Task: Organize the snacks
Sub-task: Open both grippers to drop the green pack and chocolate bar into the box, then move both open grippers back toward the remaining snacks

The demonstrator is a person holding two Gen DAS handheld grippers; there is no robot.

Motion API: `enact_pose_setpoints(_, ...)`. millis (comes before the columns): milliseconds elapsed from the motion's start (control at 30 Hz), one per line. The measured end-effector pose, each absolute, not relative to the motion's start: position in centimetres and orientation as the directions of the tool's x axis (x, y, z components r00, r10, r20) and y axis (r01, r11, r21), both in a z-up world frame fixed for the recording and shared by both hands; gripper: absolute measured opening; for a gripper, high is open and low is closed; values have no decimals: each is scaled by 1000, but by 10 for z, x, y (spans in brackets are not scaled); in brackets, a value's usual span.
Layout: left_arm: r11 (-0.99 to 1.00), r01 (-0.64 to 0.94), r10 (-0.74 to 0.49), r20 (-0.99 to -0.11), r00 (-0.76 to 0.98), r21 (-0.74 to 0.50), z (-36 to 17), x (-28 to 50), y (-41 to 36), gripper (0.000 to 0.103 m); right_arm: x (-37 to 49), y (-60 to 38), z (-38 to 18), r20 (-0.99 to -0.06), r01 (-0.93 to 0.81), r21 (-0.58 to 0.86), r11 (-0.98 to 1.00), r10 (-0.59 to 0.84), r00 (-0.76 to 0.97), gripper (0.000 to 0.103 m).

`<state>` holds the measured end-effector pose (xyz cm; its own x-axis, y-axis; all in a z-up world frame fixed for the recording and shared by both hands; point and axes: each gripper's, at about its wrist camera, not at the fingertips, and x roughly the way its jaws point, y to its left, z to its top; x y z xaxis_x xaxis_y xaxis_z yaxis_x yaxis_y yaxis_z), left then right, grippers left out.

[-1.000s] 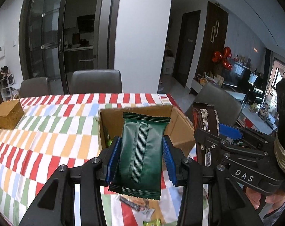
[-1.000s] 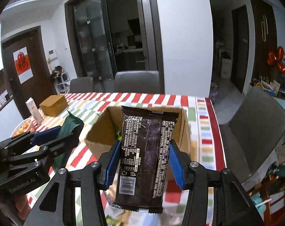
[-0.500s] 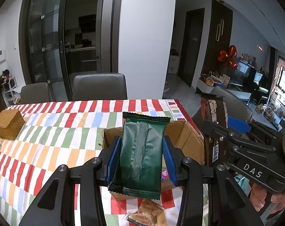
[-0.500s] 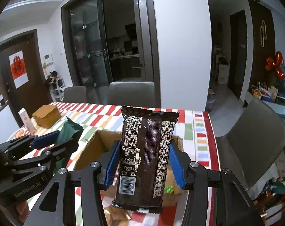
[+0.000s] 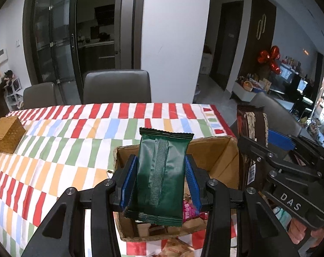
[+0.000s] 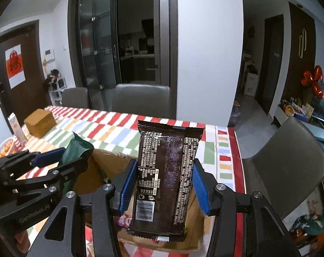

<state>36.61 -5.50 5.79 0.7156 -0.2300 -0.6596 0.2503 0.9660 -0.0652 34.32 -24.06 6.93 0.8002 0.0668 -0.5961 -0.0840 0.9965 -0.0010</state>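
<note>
My left gripper [image 5: 161, 182] is shut on a dark green snack packet [image 5: 162, 177] and holds it upright over an open cardboard box [image 5: 215, 158] on the striped tablecloth. My right gripper [image 6: 163, 184] is shut on a dark brown snack packet [image 6: 166, 180], upright over the same box [image 6: 106, 160]. Each gripper shows in the other's view: the right one [image 5: 275, 171] beside the box's right wall, the left one [image 6: 48, 162] at its left wall. A pink wrapper [image 5: 188, 209] lies inside the box.
A small wicker box [image 5: 6, 133] stands at the table's left. Loose snack packets [image 5: 177, 248] lie in front of the cardboard box. Grey chairs [image 5: 117, 88] stand behind the table and one [image 6: 290, 167] at its right side. A carton [image 6: 16, 129] stands at the left edge.
Both grippers have risen and pulled back with their packets. The box now sits lower and nearer in both views, with its inside showing.
</note>
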Motion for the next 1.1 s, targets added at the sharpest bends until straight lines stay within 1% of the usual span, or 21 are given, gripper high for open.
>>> enact_pose_setpoints(33, 970, 237, -210, -661, 721, -50, 57, 366, -55, 47, 346, -241, 68, -599, -84, -3, 996, 66, 798, 51)
enact_pose_setpoints(67, 975, 220, -185, -659, 730, -29, 57, 365, -55, 56, 346, -242, 66, -602, -83, -5, 997, 63, 796, 53)
enact_pose_setpoints(100, 976, 215, -177, -654, 735, -22, 58, 364, -55, 62, 347, -242, 65, -608, -78, -11, 997, 55, 792, 62)
enact_pose_setpoints(133, 978, 210, -170, -649, 742, -16, 58, 362, -54, 63, 346, -243, 65, -613, -69, -17, 997, 44, 789, 65)
enact_pose_setpoints(167, 979, 205, -163, -643, 748, -10, 59, 359, -52, 63, 343, -245, 65, -607, -60, -21, 998, 35, 794, 68)
enact_pose_setpoints(300, 981, 193, -141, -629, 765, 16, 63, 341, -49, 65, 327, -249, 66, -603, -57, -15, 998, 37, 797, 68)
enact_pose_setpoints(400, 980, 199, -153, -622, 768, 5, 65, 324, -47, 68, 309, -254, 68, -591, -50, 15, 999, 49, 805, 68)
enact_pose_setpoints(733, 972, 234, -199, -609, 768, -23, 75, 267, -46, 69, 255, -248, 76, -556, -93, 28, 995, 93, 826, 68)
enact_pose_setpoints(800, 971, 238, -198, -603, 773, -15, 77, 256, -46, 70, 243, -248, 77, -547, -101, 17, 995, 94, 832, 71)
enact_pose_setpoints(967, 969, 249, -201, -595, 779, -1, 75, 232, -49, 72, 221, -251, 75, -529, -100, 5, 995, 88, 844, 71)
enact_pose_setpoints(1100, 965, 263, -215, -600, 770, -9, 69, 212, -52, 72, 203, -257, 66, -534, -89, 6, 996, 79, 842, 74)
